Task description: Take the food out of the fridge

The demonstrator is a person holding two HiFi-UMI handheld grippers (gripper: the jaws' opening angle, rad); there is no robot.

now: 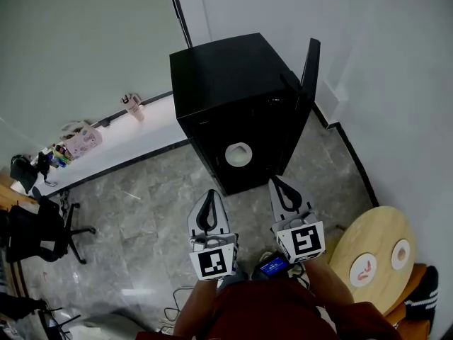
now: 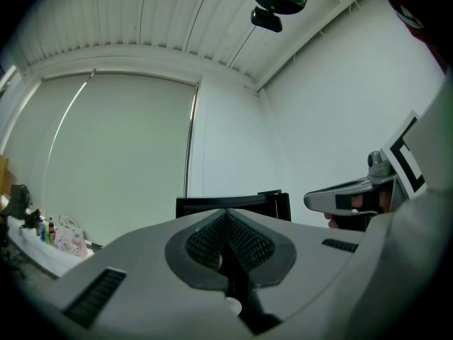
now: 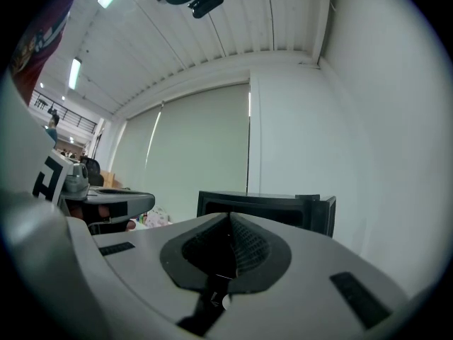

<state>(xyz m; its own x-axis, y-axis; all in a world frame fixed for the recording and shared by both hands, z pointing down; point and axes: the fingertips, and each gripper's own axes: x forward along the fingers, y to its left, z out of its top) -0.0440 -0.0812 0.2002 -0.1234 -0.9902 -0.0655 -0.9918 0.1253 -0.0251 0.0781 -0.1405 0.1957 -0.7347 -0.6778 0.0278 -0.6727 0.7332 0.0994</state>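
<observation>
A black mini fridge (image 1: 233, 98) stands on the floor against the white wall, its door (image 1: 310, 68) swung open to the right. Inside its dark opening sits a round white dish (image 1: 238, 154); what it holds I cannot make out. My left gripper (image 1: 207, 194) and right gripper (image 1: 276, 181) are side by side just in front of the opening, pointing level at it. Both are shut with nothing between the jaws. The fridge (image 2: 228, 202) shows over my left gripper (image 2: 226, 212) in the left gripper view. In the right gripper view the fridge (image 3: 263, 202) rises behind my right gripper (image 3: 230, 215).
A round wooden table (image 1: 382, 241) with two small plates stands at the lower right. A low white ledge (image 1: 113, 144) along the left wall carries a pink cup (image 1: 133, 106) and bags (image 1: 79, 140). A black office chair (image 1: 39, 234) is at the far left.
</observation>
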